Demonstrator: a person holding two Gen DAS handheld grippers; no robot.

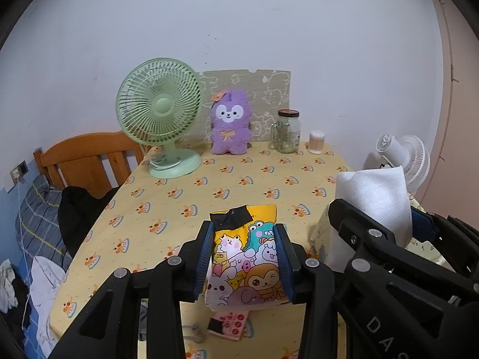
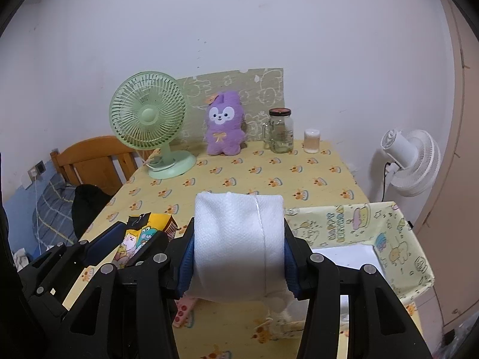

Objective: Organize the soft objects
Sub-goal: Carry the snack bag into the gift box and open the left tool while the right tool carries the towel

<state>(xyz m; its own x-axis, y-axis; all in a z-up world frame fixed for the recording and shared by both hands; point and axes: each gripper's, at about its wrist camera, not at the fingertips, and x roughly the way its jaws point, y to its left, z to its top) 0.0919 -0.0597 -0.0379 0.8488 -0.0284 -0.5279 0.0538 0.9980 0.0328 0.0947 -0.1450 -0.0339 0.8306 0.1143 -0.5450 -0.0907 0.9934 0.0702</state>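
Above the counter (image 1: 179,185), the left tongs (image 1: 244,257) clamp a cartoon-print pack (image 1: 247,261), lifted clear. Beside them, the right tongs (image 2: 238,242) grip a white tissue pack (image 2: 238,239), perhaps just left of the paper-lined box (image 2: 398,239).

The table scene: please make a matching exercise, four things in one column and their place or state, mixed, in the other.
Things:
1. cartoon packet
2. white tissue pack
3. purple plush
4. green fan

Places or states:
a. sits against the patterned board at the back
b. held between the right gripper's fingers
c. stands at the table's back left
d. held between the left gripper's fingers

Pairs: 1-d, 2-b, 3-a, 4-c
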